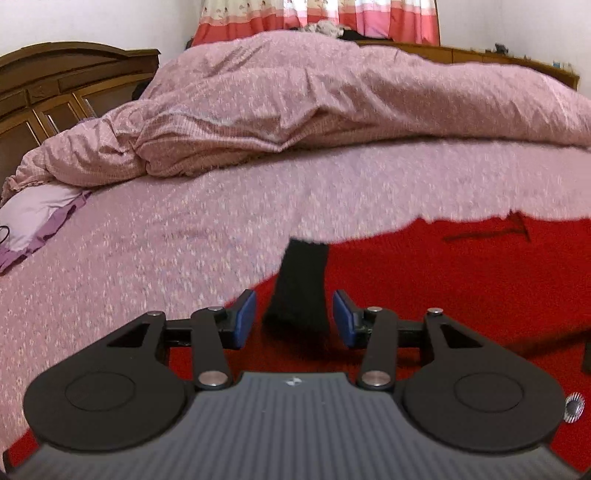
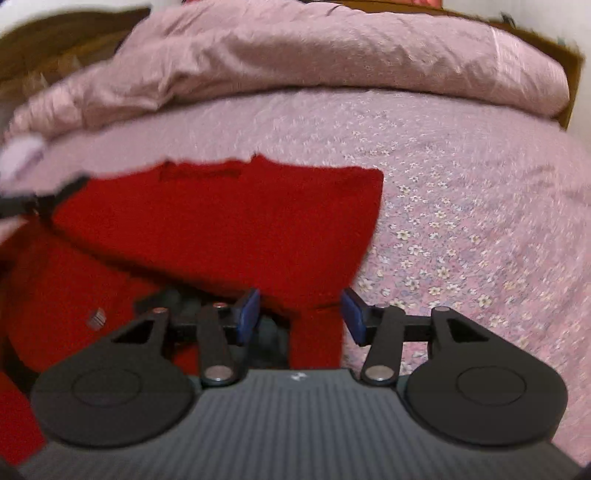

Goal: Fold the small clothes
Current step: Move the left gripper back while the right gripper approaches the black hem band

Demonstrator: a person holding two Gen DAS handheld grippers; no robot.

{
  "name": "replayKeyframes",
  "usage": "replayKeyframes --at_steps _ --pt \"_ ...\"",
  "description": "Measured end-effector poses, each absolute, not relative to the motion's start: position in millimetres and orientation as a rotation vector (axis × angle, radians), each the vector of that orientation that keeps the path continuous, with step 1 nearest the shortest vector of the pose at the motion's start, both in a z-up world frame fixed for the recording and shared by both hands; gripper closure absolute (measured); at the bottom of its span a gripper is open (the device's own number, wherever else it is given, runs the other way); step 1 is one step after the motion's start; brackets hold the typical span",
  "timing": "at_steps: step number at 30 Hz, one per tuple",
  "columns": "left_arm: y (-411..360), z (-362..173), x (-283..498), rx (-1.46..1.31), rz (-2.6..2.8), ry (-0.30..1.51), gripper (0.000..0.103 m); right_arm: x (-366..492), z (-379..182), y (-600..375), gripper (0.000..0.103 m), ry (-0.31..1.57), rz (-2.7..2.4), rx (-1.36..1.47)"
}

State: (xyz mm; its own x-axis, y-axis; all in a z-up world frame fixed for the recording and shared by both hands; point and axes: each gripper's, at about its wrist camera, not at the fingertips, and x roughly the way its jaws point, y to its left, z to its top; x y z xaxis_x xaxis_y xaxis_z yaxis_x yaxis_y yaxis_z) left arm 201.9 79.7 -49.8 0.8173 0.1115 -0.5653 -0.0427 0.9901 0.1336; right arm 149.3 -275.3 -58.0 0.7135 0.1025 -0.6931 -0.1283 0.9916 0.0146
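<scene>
A red knitted garment lies spread flat on the pink flowered bed sheet. In the left wrist view my left gripper is open low over the garment's left part. A black strip of cloth stands in the gap, and neither blue pad touches it. In the right wrist view my right gripper is open over the lower right edge of the red garment. Red cloth shows between the jaws but is not pinched. A dark blurred shape at that view's left edge is too unclear to identify.
A bunched pink quilt runs across the far half of the bed. A lilac pillow lies at the left, by the wooden headboard. Pink curtains hang behind. Bare flowered sheet lies to the garment's right.
</scene>
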Motion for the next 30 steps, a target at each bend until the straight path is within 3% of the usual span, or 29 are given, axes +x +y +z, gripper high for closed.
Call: replayKeyframes --at_steps 3,4,5,8,12,14,16,22,24,30 --pt "80 -60 198 0.109 0.091 0.635 0.051 155 -65 -275 0.053 0.760 0.095 -0.038" --pt "81 -63 197 0.104 0.093 0.638 0.051 156 -65 -277 0.065 0.753 0.081 -0.019" --pt "81 -65 197 0.100 0.092 0.642 0.051 157 -65 -280 0.068 0.747 0.064 -0.013" --pt "82 -70 198 0.092 0.080 0.650 0.050 155 -66 -289 0.071 0.737 0.014 0.028" --pt "77 -69 202 0.099 0.087 0.655 0.049 154 -75 -296 0.072 0.756 0.015 0.049" --pt "74 -65 200 0.098 0.077 0.652 0.049 154 -74 -299 0.059 0.764 0.006 0.058" --pt "73 -61 196 0.103 0.073 0.641 0.049 156 -72 -303 0.053 0.794 -0.011 0.082" --pt "75 -68 203 0.088 0.081 0.675 0.048 136 -43 -296 0.053 0.777 0.004 0.104" --pt "77 -73 206 0.069 0.086 0.664 0.043 134 -35 -290 0.053 0.742 0.032 0.096" --pt "79 -74 205 0.051 0.100 0.664 0.041 154 -54 -291 0.053 0.763 0.033 0.136"
